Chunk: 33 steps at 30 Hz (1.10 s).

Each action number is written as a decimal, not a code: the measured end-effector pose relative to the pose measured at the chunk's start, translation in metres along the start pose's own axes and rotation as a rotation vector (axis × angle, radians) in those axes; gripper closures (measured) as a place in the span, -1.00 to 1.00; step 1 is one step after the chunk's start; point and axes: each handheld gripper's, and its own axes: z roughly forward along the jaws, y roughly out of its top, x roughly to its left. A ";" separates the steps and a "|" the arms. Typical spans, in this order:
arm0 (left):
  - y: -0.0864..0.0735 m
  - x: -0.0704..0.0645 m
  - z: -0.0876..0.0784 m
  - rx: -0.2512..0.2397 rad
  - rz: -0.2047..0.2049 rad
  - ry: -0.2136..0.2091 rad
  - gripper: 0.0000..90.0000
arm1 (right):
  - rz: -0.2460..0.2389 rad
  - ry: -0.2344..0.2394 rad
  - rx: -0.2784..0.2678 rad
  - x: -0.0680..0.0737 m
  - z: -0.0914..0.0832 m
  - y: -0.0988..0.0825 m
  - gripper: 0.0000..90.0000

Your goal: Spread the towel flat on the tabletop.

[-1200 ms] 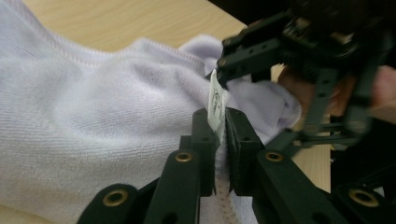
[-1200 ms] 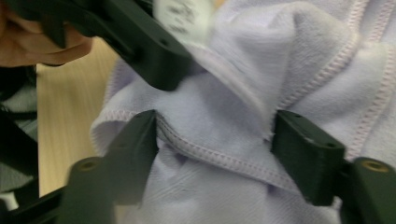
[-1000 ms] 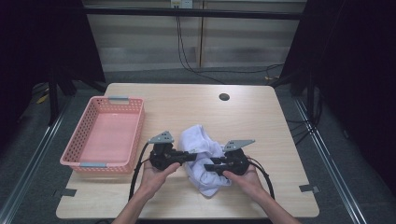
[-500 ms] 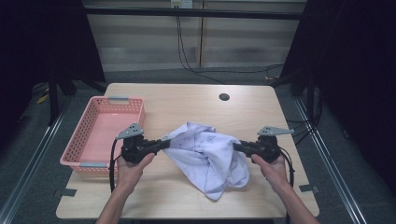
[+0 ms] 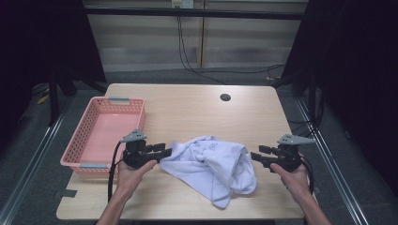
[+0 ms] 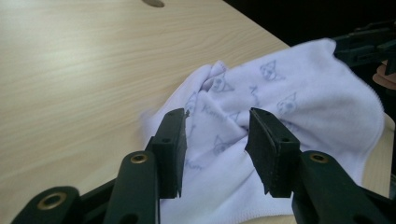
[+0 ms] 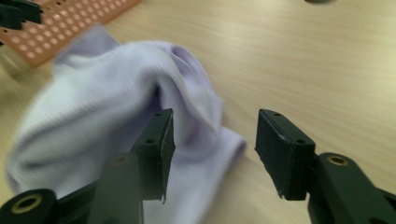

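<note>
1. A person works at a wooden table (image 5: 187,108) with a hand-held gripper in each hand; a white cloth (image 5: 211,164) printed with small animal faces lies rumpled on the near middle of the top, between the two tools.
2. The left gripper (image 5: 162,152) sits at the cloth's left edge, its jaws standing apart with cloth showing between them in the left gripper view but nothing pinched.
3. The right gripper (image 5: 257,158) hangs just off the cloth's right edge, jaws likewise apart and holding nothing.
4. The step in hand looks like spreading or folding the cloth, with both tools between grips. The next move probably calls for each tool to close on an edge or corner, and the bunched folds make a clean single layer hard to pick out.
5. A pink basket (image 5: 89,136) stands on the left side of the table, just left of the left gripper. A dark round hole (image 5: 225,97) sits at the far side, well apart from the work. Nothing lies between the grippers and the cloth.
</note>
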 end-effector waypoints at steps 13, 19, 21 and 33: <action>-0.026 -0.017 0.080 0.298 0.069 -0.060 0.14 | -0.112 0.111 0.006 0.049 0.053 0.035 -0.16; -0.029 -0.023 0.084 0.317 0.170 -0.002 0.74 | -0.156 0.070 0.094 0.051 0.069 0.024 0.62; -0.028 -0.025 0.083 0.328 0.183 -0.011 0.89 | -0.146 0.049 0.096 0.049 0.070 0.023 0.84; 0.008 -0.021 0.024 0.054 0.099 -0.085 0.94 | -0.079 -0.023 -0.021 0.019 0.032 0.045 0.96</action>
